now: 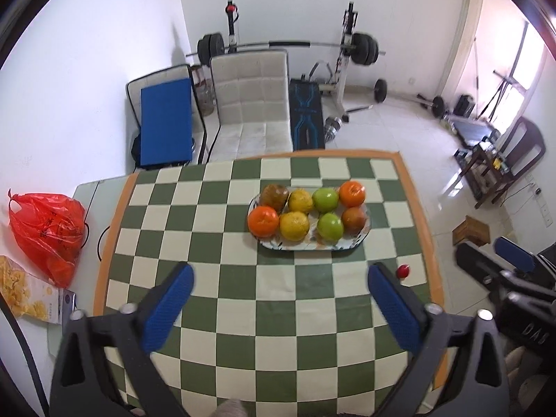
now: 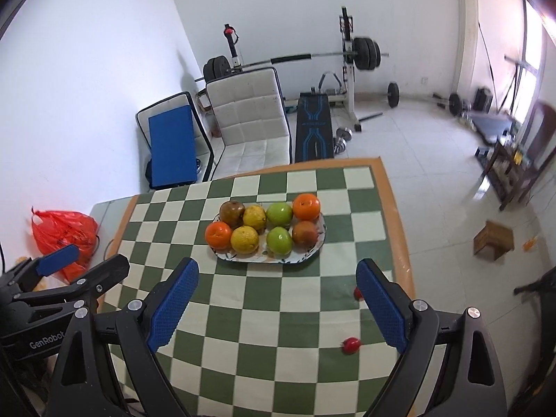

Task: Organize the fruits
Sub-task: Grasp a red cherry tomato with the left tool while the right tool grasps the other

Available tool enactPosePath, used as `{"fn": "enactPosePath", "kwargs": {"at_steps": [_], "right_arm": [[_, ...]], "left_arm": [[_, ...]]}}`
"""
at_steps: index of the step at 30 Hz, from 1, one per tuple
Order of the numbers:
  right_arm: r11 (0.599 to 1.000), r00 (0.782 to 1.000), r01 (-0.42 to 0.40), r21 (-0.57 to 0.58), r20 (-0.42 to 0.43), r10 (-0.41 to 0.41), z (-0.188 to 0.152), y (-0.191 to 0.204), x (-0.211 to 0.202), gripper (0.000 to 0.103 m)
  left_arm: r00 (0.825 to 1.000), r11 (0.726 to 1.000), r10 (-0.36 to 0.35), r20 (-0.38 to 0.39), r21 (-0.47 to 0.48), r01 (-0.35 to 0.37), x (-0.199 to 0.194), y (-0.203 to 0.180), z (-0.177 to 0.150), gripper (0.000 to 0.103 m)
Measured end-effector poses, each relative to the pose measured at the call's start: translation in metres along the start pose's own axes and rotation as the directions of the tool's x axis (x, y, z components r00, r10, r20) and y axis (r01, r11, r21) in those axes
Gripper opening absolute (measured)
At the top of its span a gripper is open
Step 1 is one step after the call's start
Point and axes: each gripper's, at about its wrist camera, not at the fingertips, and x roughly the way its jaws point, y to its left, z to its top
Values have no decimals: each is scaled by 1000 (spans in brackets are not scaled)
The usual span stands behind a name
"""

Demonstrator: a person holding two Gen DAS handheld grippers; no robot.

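Fruits (image 1: 307, 213) sit paired by kind on the plate (image 1: 365, 234) at centre frame, so your left gripper (image 1: 279, 307) and right gripper (image 2: 278, 300) hang wide, empty.

White walls, tiled floor (image 1: 399, 132), barbell rack (image 1: 288, 45), cushioned chair (image 1: 253, 104).

the left tool (image 2: 52, 260) shows up at the left edge of the right wrist view, and white letters on its black body say "genrobot". in the left wrist view, the right tool (image 1: 504, 253) has pale letters on its black body that look like "dab". black writing on the red plastic bag (image 1: 48, 229) is too small to read.
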Motion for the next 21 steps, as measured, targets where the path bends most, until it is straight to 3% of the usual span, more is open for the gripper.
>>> {"fn": "enactPosePath", "kwargs": {"at_steps": [6, 9, 14, 17, 21], "right_arm": [[989, 993, 61, 135, -111, -46, -13, -76, 65, 94], [973, 977, 92, 210, -210, -47, -33, -123, 117, 77], [948, 943, 132, 291, -331, -29, -66, -179, 196, 65], [942, 929, 141, 306, -369, -19, -77, -195, 232, 63], [947, 917, 135, 291, -399, -8, -76, -196, 268, 55]], "left_arm": [[989, 993, 111, -96, 42, -108, 72, -15, -5, 103], [972, 990, 136, -192, 70, -125, 123, -29, -15, 103], [935, 983, 172, -309, 122, -140, 191, -52, -33, 103], [912, 976, 197, -359, 159, -148, 224, -65, -43, 103], [895, 969, 220, -388, 197, -152, 249, -77, -49, 103]]}}
